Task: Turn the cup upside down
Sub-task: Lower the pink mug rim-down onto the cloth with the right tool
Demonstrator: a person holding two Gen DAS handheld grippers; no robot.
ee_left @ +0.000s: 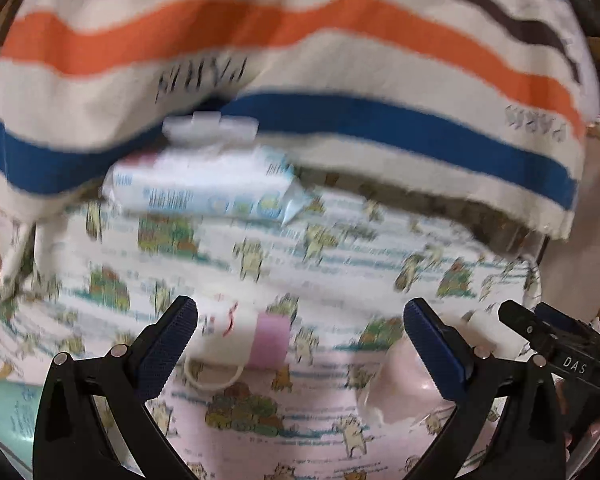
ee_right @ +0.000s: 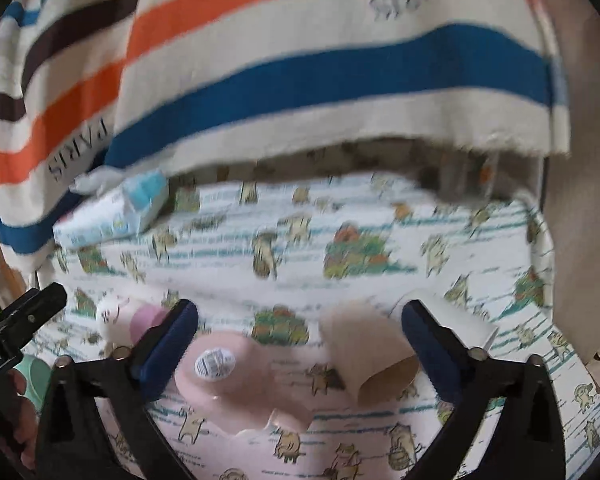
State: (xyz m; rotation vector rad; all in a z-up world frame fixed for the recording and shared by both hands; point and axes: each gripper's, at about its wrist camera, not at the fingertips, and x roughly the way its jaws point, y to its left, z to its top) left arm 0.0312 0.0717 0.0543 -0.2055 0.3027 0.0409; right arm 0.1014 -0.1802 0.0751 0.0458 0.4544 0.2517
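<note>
A white mug with a pink interior point(ee_left: 236, 340) lies on its side on the patterned cloth, handle toward me, just right of my left gripper's left finger. It also shows in the right wrist view point(ee_right: 128, 320) at far left. My left gripper point(ee_left: 300, 332) is open and empty above the cloth. My right gripper point(ee_right: 300, 332) is open and empty; a beige paper cup point(ee_right: 368, 356) lies on its side between its fingers. A pink plastic bag with a round sticker point(ee_right: 236, 380) lies beside the cup.
A pack of wet wipes point(ee_left: 204, 180) lies at the far side under a striped hanging cloth point(ee_left: 300, 60). A mint green bottle point(ee_left: 12, 412) lies at the left edge. The right gripper's tip point(ee_left: 540, 328) shows on the right of the left wrist view.
</note>
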